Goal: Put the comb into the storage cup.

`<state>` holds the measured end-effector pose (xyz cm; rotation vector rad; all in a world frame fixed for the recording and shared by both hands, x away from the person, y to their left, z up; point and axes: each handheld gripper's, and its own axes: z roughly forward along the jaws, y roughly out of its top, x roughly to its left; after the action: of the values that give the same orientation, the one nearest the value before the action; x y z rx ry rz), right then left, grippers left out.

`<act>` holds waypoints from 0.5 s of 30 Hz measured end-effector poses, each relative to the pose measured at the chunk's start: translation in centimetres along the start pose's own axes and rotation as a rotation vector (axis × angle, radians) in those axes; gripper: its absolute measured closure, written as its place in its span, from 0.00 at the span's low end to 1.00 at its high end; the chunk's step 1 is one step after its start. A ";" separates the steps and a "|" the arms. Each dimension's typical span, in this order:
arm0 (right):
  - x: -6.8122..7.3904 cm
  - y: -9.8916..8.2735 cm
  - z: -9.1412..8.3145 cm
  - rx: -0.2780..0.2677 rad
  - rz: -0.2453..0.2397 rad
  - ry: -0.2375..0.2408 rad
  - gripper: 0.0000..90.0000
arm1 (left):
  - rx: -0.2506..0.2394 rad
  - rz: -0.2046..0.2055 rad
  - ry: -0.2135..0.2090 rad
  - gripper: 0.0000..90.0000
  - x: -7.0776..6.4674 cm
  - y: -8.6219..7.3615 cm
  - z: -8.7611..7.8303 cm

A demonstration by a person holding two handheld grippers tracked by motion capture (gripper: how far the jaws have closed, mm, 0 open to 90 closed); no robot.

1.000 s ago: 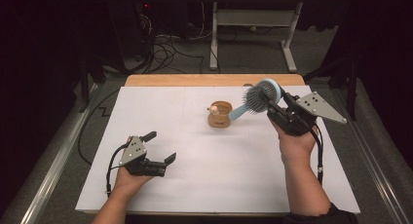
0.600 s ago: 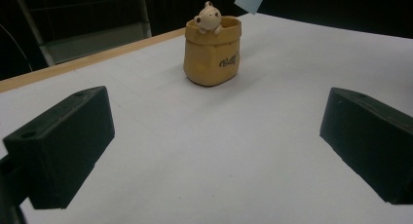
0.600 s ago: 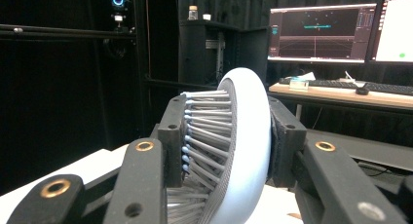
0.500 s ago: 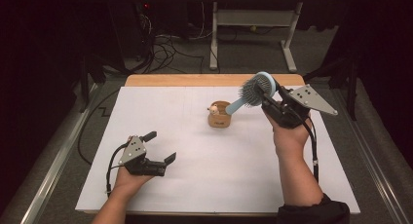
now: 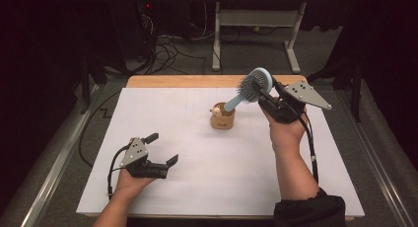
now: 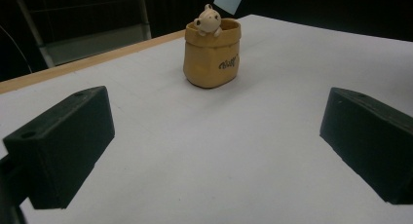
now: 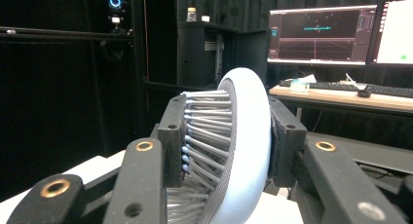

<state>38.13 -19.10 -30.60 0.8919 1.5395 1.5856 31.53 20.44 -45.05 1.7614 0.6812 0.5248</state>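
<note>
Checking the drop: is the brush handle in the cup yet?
In: the brush handle tip sits inside the cup, with the right gripper clamping the head.

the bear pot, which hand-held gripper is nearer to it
Right. The right hand-held gripper holds a hairbrush just right of the bear pot; the left hand-held gripper rests farther off, near-left.

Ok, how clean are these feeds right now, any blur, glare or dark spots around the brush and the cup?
High view: table sheet evenly lit, no glare, surroundings nearly black, brush a little soft. Left gripper view: cup fairly sharp, near black pads blurred. Right gripper view: brush head close and soft-edged, room behind dim, monitors glowing bright.
</note>
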 end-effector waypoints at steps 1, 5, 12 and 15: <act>0.0 0.0 0.1 0.000 0.001 0.000 0.67 | 0.001 0.000 0.000 0.00 0.0 0.0 0.0; 0.0 -0.1 0.6 0.003 0.004 -0.004 0.67 | 0.002 -0.002 -0.001 0.00 0.1 -0.1 0.1; -0.2 -0.8 1.6 0.020 0.020 -0.006 0.67 | 0.006 0.002 -0.003 0.00 0.0 0.0 0.1; -0.2 -1.0 1.8 0.026 0.023 -0.009 0.67 | 0.005 0.001 -0.004 0.00 0.0 0.0 0.1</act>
<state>39.86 -18.42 -31.56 0.9332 1.5525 1.5793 31.58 20.39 -45.12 1.7674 0.6795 0.5201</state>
